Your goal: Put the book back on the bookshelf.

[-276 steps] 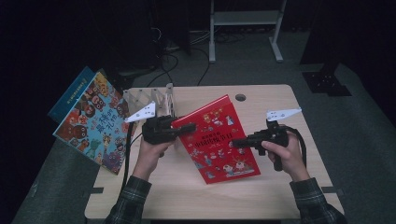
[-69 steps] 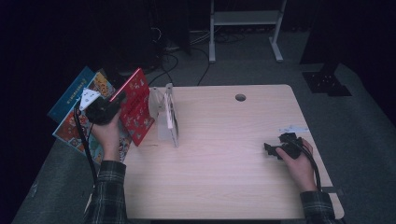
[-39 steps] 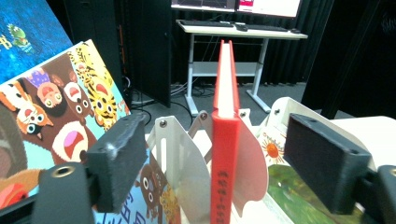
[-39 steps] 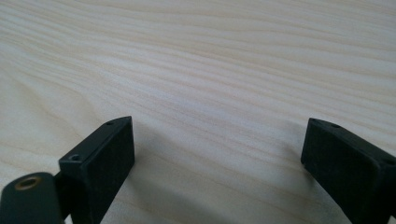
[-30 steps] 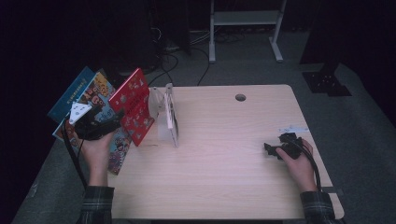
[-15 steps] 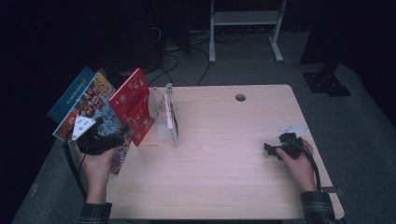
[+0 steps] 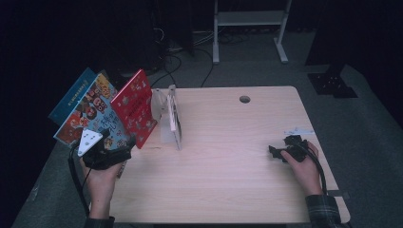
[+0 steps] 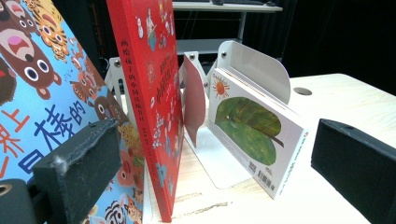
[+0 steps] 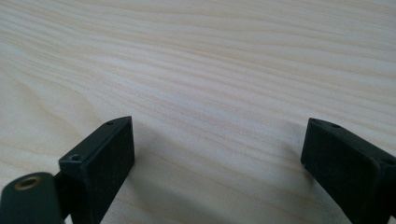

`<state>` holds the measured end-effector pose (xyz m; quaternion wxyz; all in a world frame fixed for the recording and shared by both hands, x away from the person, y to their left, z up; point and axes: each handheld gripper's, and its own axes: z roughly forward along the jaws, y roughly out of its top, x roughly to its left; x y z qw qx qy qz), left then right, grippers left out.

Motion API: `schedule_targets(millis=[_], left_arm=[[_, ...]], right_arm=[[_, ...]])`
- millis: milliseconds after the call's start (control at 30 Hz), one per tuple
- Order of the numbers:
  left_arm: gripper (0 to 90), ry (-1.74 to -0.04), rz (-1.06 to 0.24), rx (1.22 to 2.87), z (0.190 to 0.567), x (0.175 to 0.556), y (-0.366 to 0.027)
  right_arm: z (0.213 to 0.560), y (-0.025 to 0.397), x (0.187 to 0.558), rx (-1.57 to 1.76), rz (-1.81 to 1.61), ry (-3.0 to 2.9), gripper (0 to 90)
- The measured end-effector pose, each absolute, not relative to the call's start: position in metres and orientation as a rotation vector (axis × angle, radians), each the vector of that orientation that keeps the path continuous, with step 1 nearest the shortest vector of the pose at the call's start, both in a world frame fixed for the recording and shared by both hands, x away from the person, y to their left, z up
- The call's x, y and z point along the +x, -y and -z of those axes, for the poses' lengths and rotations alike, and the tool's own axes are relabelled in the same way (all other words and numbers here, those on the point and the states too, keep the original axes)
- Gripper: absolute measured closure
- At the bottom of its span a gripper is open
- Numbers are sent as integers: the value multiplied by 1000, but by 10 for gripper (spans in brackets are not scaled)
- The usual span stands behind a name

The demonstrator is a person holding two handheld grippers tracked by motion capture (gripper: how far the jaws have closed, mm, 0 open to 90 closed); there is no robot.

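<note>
Red hardcover picture book [image 8: 154, 93], upright at the counter's [image 7: 228, 161] left edge, leaning against a blue animal-cover book [image 8: 42, 102].
Stood left of the white metal bookend [image 8: 252, 67], which held a small leaf-cover book [image 8: 252, 126]. Judged stiff, thin, fairly light, glossy and likely slippery; best taken across the spine edge near mid-height. Left gripper [image 7: 107, 156] sat just before the red book with jaws wide, holding nothing. Right gripper [image 7: 285, 151] rested well apart on the counter, jaws wide, empty.

left gripper [image 7: 124, 155] agape; right gripper [image 7: 274, 153] agape
</note>
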<state>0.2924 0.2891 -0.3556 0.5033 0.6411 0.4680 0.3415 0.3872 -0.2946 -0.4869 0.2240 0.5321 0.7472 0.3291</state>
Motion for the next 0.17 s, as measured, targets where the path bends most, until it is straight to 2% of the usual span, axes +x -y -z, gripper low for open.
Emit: schedule_targets(millis=[167], left_arm=[[11, -1124, -821, 1550, 356, 292, -288]], right_arm=[[487, 295, 387, 1469, -908, -2062, 88]])
